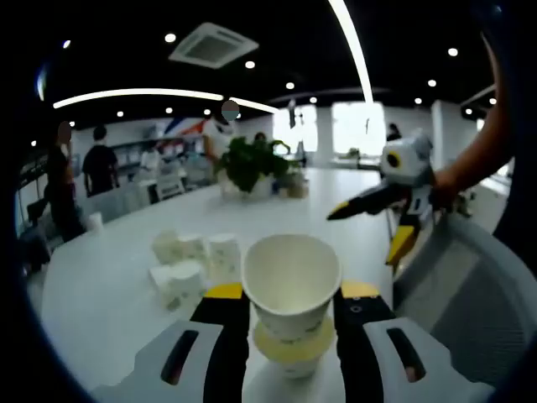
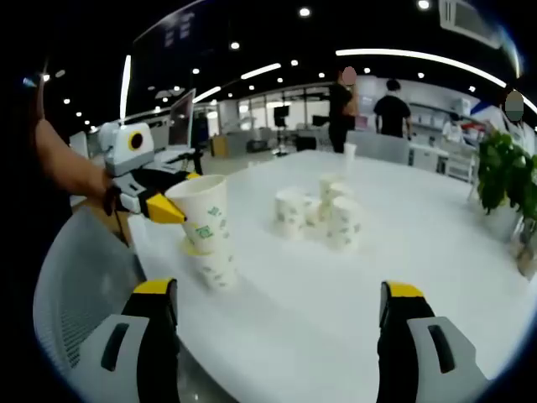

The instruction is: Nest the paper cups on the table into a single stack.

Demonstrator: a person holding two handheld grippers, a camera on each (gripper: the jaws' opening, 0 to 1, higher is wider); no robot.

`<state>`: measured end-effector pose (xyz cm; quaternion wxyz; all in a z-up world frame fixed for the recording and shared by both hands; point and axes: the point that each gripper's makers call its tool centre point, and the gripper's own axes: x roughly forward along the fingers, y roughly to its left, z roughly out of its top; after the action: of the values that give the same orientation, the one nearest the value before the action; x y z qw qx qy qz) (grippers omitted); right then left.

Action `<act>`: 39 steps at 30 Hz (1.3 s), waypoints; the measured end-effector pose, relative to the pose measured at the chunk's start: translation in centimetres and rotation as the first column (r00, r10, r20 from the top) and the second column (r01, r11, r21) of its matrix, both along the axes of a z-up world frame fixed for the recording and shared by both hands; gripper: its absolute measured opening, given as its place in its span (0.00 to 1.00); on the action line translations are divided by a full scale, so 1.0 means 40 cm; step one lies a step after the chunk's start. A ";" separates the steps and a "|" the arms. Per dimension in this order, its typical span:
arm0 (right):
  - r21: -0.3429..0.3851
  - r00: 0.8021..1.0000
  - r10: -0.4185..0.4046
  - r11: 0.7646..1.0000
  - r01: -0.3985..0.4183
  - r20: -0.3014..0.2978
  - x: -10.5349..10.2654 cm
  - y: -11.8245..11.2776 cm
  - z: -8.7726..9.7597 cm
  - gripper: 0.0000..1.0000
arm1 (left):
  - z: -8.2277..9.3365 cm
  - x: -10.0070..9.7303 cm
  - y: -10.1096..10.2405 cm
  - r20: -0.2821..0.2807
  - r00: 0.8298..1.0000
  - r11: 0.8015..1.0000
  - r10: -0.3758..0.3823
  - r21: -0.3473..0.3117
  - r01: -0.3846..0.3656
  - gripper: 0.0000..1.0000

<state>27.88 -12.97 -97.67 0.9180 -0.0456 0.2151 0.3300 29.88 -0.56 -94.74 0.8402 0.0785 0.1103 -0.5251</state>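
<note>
My left gripper [image 1: 292,290] is shut on a white paper cup [image 1: 291,281], its mouth facing the camera. That cup sits tilted on top of a second cup [image 1: 289,351] standing on the white table [image 1: 101,294]. Several more paper cups [image 1: 189,260] cluster further out on the table. In the right gripper view the left gripper [image 2: 180,210] holds the printed cup [image 2: 204,220] over the lower cup [image 2: 216,270], with the cluster of cups [image 2: 323,214] at mid-table. My right gripper [image 2: 281,323] is open and holds nothing; it hovers over the table edge [image 1: 369,235].
A potted plant [image 1: 252,164] [image 2: 503,180] stands at the far side of the table. A grey chair back [image 1: 470,294] [image 2: 75,285] is close to the table's near edge. A lone cup [image 2: 349,151] sits far back, and people stand behind it.
</note>
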 end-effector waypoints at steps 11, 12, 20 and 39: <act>0.003 1.000 0.013 1.000 -0.013 -0.005 -0.016 0.021 -0.004 0.99 | -0.066 -0.015 0.007 -0.076 0.996 0.999 0.041 -0.001 -0.041 0.38; 0.002 1.000 0.014 1.000 -0.014 -0.004 -0.020 0.022 -0.004 0.99 | -0.072 -0.020 0.005 -0.081 0.996 0.999 0.039 0.006 -0.038 0.38; 0.001 1.000 0.013 1.000 -0.013 -0.008 -0.042 0.023 -0.010 0.99 | -0.104 -0.044 0.012 -0.085 0.996 0.997 0.032 0.066 -0.026 0.38; 0.006 1.000 0.010 1.000 -0.010 -0.004 -0.043 0.023 -0.004 0.99 | -0.072 -0.046 0.032 -0.090 0.995 0.998 0.045 0.047 -0.041 0.49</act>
<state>26.15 -12.05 -97.84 0.9160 -0.0432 0.2154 0.3355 28.04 0.73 -97.62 0.8435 0.0711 0.1619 -0.5072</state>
